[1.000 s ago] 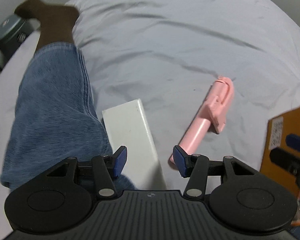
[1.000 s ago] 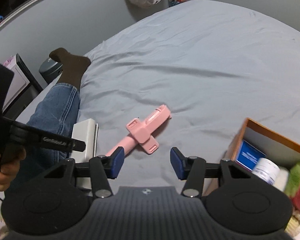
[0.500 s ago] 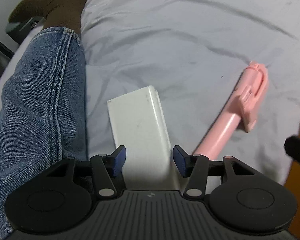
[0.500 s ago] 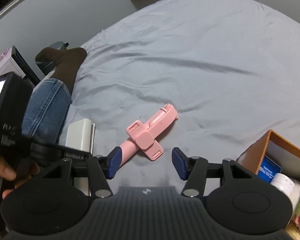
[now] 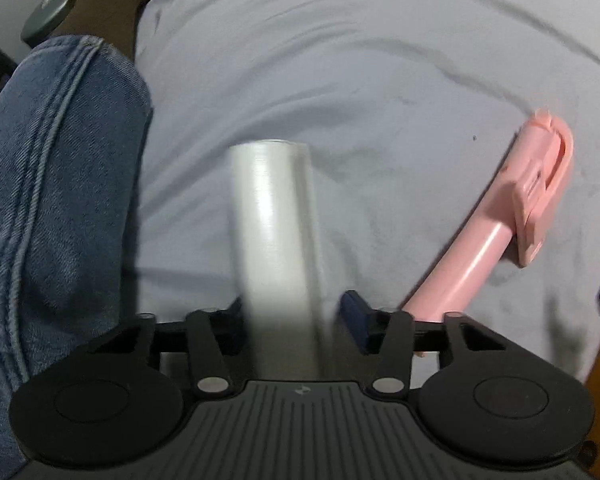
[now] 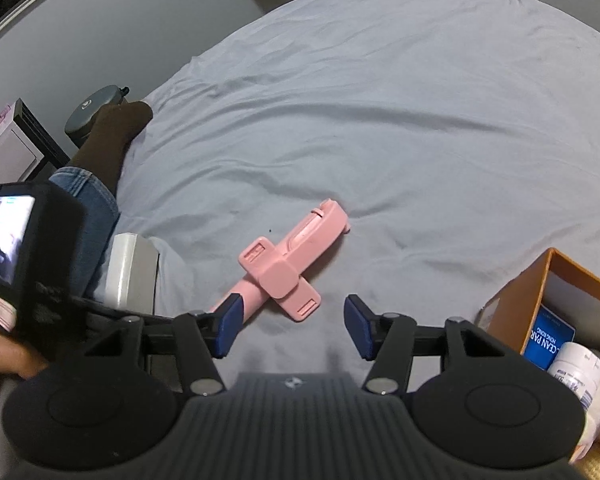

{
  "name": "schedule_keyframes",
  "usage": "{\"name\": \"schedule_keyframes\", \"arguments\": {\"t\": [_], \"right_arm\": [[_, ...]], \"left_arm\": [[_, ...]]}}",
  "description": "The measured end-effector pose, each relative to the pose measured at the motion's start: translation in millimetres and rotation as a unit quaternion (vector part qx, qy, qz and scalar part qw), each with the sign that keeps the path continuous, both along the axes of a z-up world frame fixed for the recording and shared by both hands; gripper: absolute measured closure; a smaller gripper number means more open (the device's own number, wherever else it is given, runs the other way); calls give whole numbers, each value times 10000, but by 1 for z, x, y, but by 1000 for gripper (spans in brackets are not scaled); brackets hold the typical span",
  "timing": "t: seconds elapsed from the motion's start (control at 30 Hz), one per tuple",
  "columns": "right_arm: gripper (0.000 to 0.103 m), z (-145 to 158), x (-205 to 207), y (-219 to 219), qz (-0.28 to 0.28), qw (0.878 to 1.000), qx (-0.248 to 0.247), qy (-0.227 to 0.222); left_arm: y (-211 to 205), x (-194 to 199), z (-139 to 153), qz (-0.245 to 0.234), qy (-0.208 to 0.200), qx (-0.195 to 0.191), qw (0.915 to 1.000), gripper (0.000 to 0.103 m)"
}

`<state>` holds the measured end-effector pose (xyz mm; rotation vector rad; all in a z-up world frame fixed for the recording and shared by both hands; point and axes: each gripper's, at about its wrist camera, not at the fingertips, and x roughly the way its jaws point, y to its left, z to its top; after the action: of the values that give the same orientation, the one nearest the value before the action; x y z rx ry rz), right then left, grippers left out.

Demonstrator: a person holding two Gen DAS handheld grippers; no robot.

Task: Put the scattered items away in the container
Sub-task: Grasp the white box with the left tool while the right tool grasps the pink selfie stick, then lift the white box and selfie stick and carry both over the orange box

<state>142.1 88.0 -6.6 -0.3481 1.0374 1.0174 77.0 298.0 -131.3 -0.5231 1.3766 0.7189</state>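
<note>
A white flat box (image 5: 274, 232) lies on the grey bedsheet, edge-up between the open fingers of my left gripper (image 5: 292, 320); the jaws stand around it with a gap on the right side. It also shows in the right wrist view (image 6: 130, 276). A pink selfie stick (image 5: 500, 224) lies to its right, also in the right wrist view (image 6: 288, 268). My right gripper (image 6: 292, 328) is open and empty, hovering just short of the pink stick. The orange cardboard container (image 6: 540, 304) stands at the right with items inside.
A leg in blue jeans (image 5: 56, 184) with a brown sock (image 6: 112, 136) lies along the left bed edge, next to the white box. The container holds a blue box (image 6: 550, 338) and a white bottle (image 6: 576, 368). Grey sheet (image 6: 380, 120) stretches beyond.
My left gripper has moved forward and down until the white box stands between its fingers. The right gripper has shifted slightly; the container sits further right in its view.
</note>
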Motion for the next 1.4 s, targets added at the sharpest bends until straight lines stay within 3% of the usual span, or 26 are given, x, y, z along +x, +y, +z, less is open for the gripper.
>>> {"name": "schedule_keyframes", "arguments": {"t": [0.03,0.07,0.27,0.4,0.6,0.97,1.37,1.4], "right_arm": [[44,-1,0,1,-1,10000,-16,22],[45,-2,0,2,-2,10000,-29,54],[45,-16,-2,21,-87,9993,-106,353],[45,-27,-4,38,-257,9981,-210,527],[44,-37,-3,65,-560,9976,-346,228],[46,-65,5,85,-649,9955,-689,76],[48,-49,-4,64,-458,9978,-485,22],[49,-46,-5,61,-449,9980,-455,8]], "left_arm": [[3,-4,3,18,-80,-46,10000,67],[5,-8,5,58,-145,-118,9998,69],[13,-29,12,111,-441,-289,9985,69],[15,-31,15,-4,-932,-420,9948,70],[22,-26,15,-26,-1361,-522,9893,70],[20,-27,14,-26,-1598,-522,9858,70],[4,-33,36,-148,-1681,-339,9851,70],[16,-39,37,-165,-1713,-324,9846,70]]}}
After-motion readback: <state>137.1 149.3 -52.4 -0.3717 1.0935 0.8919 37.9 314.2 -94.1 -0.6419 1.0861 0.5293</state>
